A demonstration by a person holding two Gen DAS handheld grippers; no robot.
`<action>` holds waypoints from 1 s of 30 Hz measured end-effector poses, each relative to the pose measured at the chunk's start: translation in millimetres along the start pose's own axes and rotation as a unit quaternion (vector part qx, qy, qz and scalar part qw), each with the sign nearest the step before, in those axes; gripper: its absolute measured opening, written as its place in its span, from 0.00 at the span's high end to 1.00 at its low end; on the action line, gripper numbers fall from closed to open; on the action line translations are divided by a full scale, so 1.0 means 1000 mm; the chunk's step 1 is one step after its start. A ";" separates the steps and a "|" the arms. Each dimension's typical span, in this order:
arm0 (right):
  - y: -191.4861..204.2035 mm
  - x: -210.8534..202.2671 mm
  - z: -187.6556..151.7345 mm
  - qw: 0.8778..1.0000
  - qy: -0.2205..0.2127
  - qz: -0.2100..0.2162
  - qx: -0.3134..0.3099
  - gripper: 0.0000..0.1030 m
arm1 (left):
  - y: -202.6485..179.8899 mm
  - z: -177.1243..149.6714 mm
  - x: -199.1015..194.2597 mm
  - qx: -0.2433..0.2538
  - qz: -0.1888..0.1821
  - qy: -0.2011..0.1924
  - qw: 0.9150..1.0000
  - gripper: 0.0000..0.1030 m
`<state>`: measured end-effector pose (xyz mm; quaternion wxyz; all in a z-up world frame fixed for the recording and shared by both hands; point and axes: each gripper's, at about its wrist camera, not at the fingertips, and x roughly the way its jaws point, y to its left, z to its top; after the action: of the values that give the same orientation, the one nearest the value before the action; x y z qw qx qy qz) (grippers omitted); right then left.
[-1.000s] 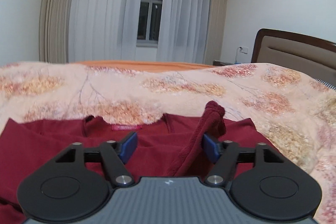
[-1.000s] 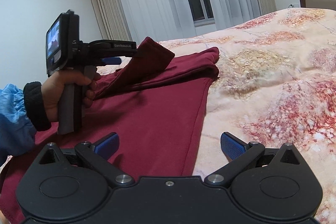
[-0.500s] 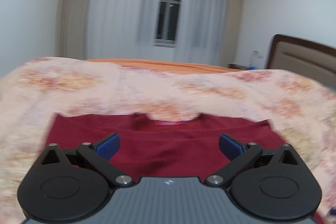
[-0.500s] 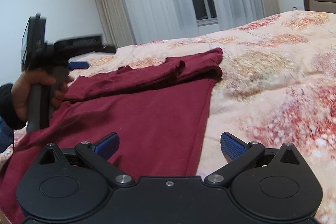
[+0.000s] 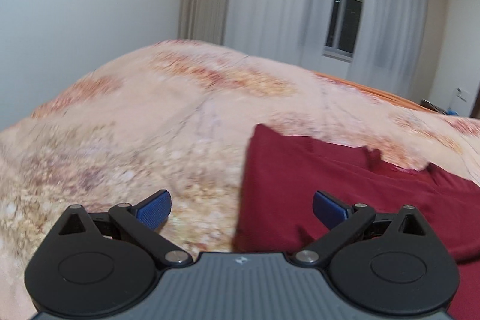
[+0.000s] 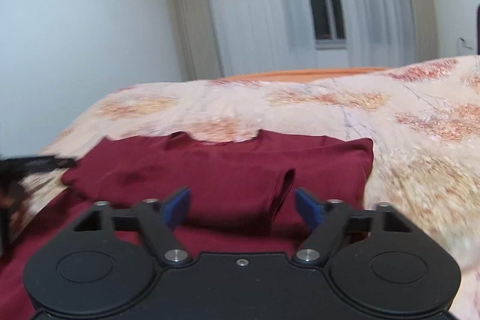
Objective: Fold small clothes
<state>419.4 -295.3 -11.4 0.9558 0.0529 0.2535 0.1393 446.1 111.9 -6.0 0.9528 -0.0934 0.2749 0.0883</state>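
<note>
Dark red shirt; peach, rust-blotched floral bedspread.

Left gripper jaws spread wide, nothing between pads. Dark red shirt at 3 o'clock, flat on floral bedspread. Curtained window at 1 o'clock. Frame motion-blurred.

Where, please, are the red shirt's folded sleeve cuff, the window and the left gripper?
folded sleeve cuff (image 6: 286,180), right wrist view, on its open end.
window (image 6: 325,5), right wrist view, on its dark panes.
left gripper (image 5: 241,204), left wrist view, midway between fingertips.
</note>
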 end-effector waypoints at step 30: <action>0.004 0.052 -0.014 0.982 0.010 -0.152 -0.112 0.24 | 0.000 0.003 0.049 0.009 0.069 0.024 0.997 0.00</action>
<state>454.6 -276.3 -47.0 0.9631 -0.0948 0.2511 0.0206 488.4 118.6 -29.7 0.9384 -0.0676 0.3045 0.1489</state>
